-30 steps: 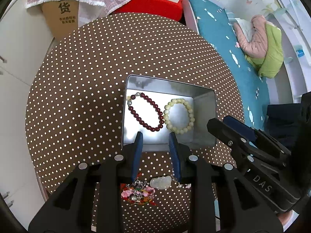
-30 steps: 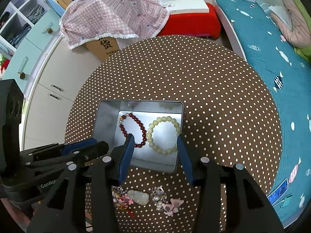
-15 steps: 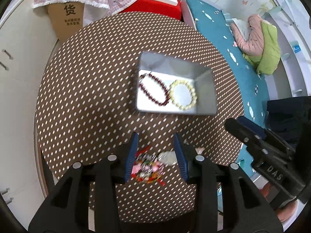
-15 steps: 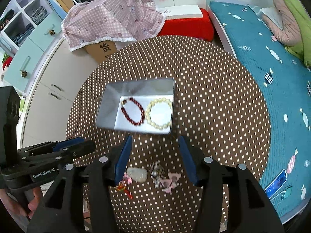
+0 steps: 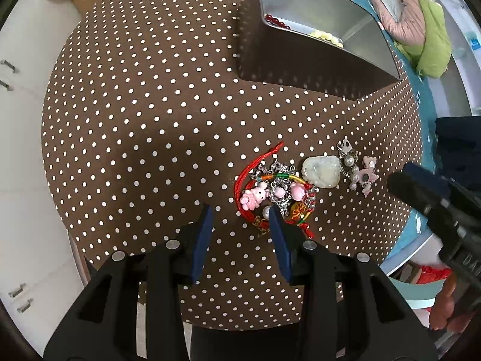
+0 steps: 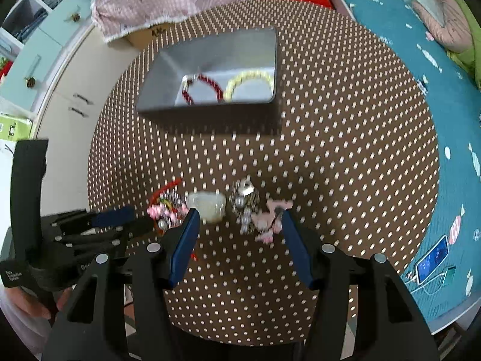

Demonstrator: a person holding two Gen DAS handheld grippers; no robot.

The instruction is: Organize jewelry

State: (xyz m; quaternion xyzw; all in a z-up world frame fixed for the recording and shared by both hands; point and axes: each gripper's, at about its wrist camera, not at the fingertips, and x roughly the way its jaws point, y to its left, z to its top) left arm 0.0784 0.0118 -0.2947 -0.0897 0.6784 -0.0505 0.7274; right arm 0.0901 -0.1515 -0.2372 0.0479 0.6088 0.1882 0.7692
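Note:
A silver metal tin [image 5: 303, 57] [image 6: 210, 111] stands on the round polka-dot table [image 5: 144, 114] and holds a dark red bead bracelet [image 6: 204, 85] and a pale yellow bead bracelet [image 6: 249, 82]. Loose jewelry lies near the table's front edge: a red-cord charm bracelet with pink bunnies [image 5: 270, 192] [image 6: 166, 207], a pale jade pendant [image 5: 321, 171] [image 6: 207, 206], a pearl and silver piece [image 5: 350, 162] [image 6: 245, 200] and a pink bow piece [image 5: 368, 174] [image 6: 272, 216]. My left gripper [image 5: 240, 216] is open, low, its right finger beside the charm bracelet. My right gripper [image 6: 240, 219] is open, around the pearl piece and bow.
A cardboard box [image 6: 144, 34] under a pink checked cloth [image 6: 168, 0] stands behind the table. White cabinets [image 5: 21, 120] are on the left. A teal bed [image 6: 436, 90] with a pink and green garment [image 5: 421, 30] lies to the right. A phone [image 6: 433, 260] rests on the bed.
Both grippers have pulled back from over the tin and dropped low toward the loose jewelry at the table's front edge. The tin now lies farther away. Both stayed open.

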